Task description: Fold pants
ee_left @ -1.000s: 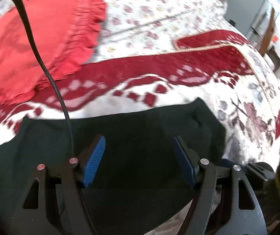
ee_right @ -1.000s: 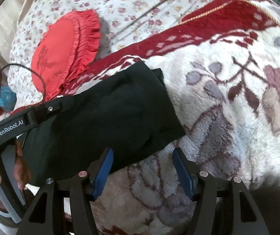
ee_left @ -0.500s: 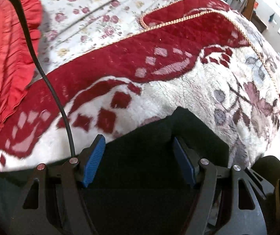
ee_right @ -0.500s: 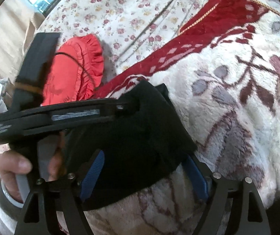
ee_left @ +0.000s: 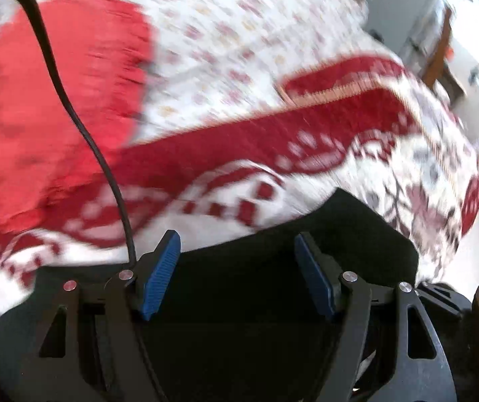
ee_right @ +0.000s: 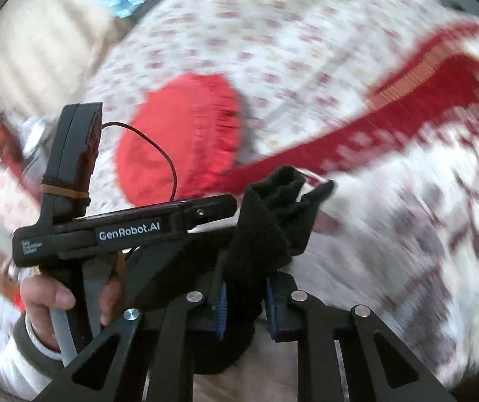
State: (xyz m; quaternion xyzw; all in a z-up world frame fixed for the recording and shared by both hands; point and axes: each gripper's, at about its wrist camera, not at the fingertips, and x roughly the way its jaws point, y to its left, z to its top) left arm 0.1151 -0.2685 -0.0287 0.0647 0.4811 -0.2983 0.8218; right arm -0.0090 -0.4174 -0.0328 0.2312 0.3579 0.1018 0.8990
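The black pants (ee_left: 273,268) lie on the bed blanket, under and in front of my left gripper (ee_left: 237,274), which is open with its blue pads spread over the cloth. In the right wrist view my right gripper (ee_right: 244,305) is shut on a bunched end of the pants (ee_right: 266,221) and holds it raised off the blanket. The left gripper tool (ee_right: 129,231) shows there at the left, held in a hand, next to the raised cloth. Both views are motion-blurred.
A red frilled cushion (ee_left: 38,100) lies at the left on the floral sheet; it also shows in the right wrist view (ee_right: 182,134). A red and white patterned blanket (ee_left: 239,154) covers the bed. The bed's edge and room furniture (ee_left: 440,50) are at the right.
My right gripper has closed on the pants' end and lifted it off the blanket. The left gripper stayed open and swung back toward the cushion side.
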